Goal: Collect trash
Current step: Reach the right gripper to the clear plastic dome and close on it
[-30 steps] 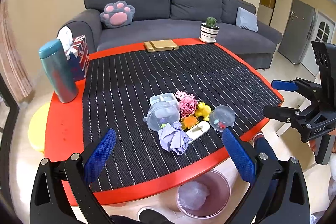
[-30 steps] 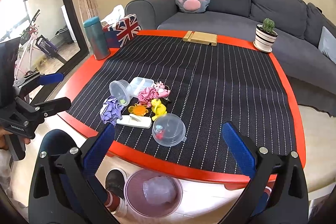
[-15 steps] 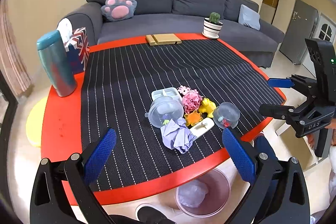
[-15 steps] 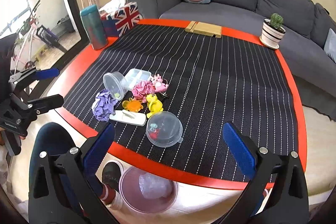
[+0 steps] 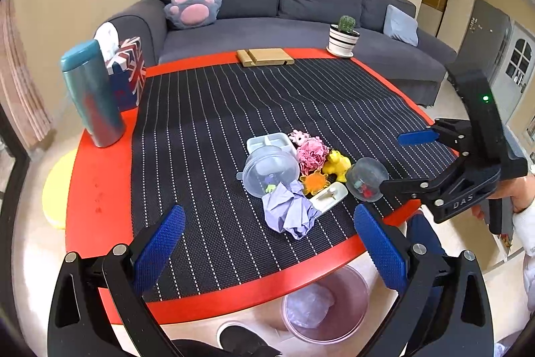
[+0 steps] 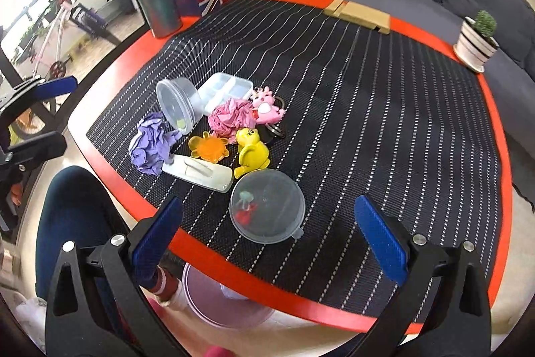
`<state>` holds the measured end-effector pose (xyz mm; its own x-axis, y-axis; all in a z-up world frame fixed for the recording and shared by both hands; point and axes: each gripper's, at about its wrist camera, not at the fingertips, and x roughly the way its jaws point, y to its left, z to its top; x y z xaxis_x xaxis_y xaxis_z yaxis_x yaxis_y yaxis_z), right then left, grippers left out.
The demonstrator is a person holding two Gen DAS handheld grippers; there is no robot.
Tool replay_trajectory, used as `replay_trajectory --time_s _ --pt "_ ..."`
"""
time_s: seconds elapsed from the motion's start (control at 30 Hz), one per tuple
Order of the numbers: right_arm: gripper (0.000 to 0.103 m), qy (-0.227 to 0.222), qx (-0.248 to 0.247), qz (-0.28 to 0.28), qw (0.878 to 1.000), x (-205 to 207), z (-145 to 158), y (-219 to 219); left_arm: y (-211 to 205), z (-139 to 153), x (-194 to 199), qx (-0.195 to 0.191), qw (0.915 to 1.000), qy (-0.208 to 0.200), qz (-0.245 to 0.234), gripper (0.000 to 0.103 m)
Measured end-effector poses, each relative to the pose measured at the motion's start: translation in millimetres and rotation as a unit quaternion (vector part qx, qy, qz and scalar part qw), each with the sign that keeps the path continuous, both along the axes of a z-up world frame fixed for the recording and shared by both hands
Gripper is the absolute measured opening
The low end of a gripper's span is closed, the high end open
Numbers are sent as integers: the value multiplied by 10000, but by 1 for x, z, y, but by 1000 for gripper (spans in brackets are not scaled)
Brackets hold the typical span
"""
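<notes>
A crumpled purple paper point(image 5: 290, 212) point(image 6: 151, 145) and a crumpled pink paper point(image 5: 312, 153) point(image 6: 231, 119) lie in a cluster near the table's front edge. A pinkish bin point(image 5: 326, 303) point(image 6: 224, 306) with a wad in it stands on the floor under that edge. My left gripper point(image 5: 267, 243) is open and empty, just short of the purple paper. My right gripper point(image 6: 267, 230) is open and empty, above a clear round lidded cup point(image 6: 267, 206); it also shows in the left wrist view point(image 5: 406, 161).
The cluster holds a tipped clear cup point(image 5: 270, 170), a white divided box point(image 6: 225, 91), a yellow duck toy point(image 6: 251, 152), an orange toy point(image 6: 209, 149), a pink keychain point(image 6: 265, 110) and a white flat piece point(image 6: 199, 173). A teal flask point(image 5: 92, 94), flag tissue box point(image 5: 128, 72), wooden stand point(image 5: 265, 57) and cactus pot point(image 5: 344, 37) stand at the far edges.
Both grippers have moved closer to the cluster and lower over the table's front edge. The right gripper has come in toward the clear round cup. Nothing was grasped.
</notes>
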<state>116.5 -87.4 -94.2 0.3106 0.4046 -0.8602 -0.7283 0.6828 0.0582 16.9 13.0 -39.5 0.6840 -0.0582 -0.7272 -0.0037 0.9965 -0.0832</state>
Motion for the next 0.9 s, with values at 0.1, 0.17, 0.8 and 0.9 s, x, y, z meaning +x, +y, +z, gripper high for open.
replay_trajectory --time_s 0.1,0.17,0.8,0.9 --pt "100 85 -75 84 9999 4 -8 4 0 -1 0 2 10000 18 4 97" --pt "97 167 -92 114 9998 7 -13 5 0 -1 0 -2 10000 30 2 97" --pt "54 127 24 -7 9999 8 -12 -2 -3 -8 10 0 9999 137 -88 97" --pt "54 116 109 -67 9999 6 -6 -6 -5 -10 15 24 9998 156 -130 97"
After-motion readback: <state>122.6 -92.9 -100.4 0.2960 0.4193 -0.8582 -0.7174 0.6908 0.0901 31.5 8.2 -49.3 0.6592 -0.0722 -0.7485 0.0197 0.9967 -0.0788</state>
